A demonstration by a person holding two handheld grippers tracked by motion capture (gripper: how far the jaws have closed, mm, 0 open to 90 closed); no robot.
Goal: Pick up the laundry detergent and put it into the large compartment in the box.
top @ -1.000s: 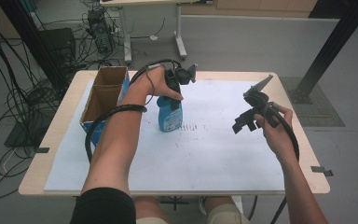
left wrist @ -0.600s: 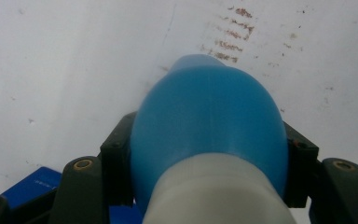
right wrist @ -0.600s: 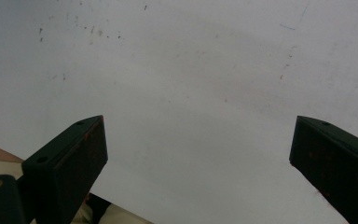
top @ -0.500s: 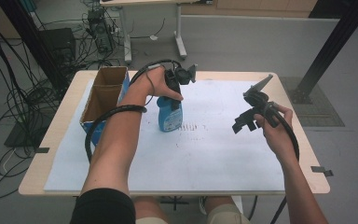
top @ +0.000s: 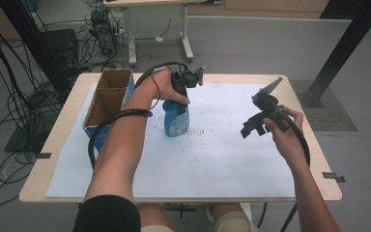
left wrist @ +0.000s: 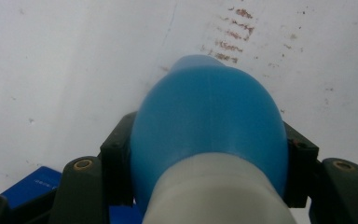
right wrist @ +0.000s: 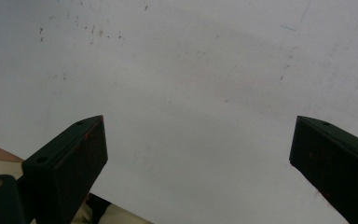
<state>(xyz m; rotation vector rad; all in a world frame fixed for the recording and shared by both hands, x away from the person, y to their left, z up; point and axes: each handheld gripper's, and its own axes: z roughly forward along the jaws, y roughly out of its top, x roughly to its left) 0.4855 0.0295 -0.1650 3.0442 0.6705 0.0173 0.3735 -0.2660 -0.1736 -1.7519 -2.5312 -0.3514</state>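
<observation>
Gripping blue bottle [top: 176,118] | left gripper [top: 181,94] | cardboard box [top: 107,99] beside it

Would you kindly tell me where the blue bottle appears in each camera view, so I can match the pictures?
High view: blue bottle stands upright left of centre on the white mat, left gripper clamped on its top.
Left gripper view: it sits at bottom centre, between the jaws.
Right gripper view: not in it.
Shared landmark: the brownish marks on the mat.
</observation>
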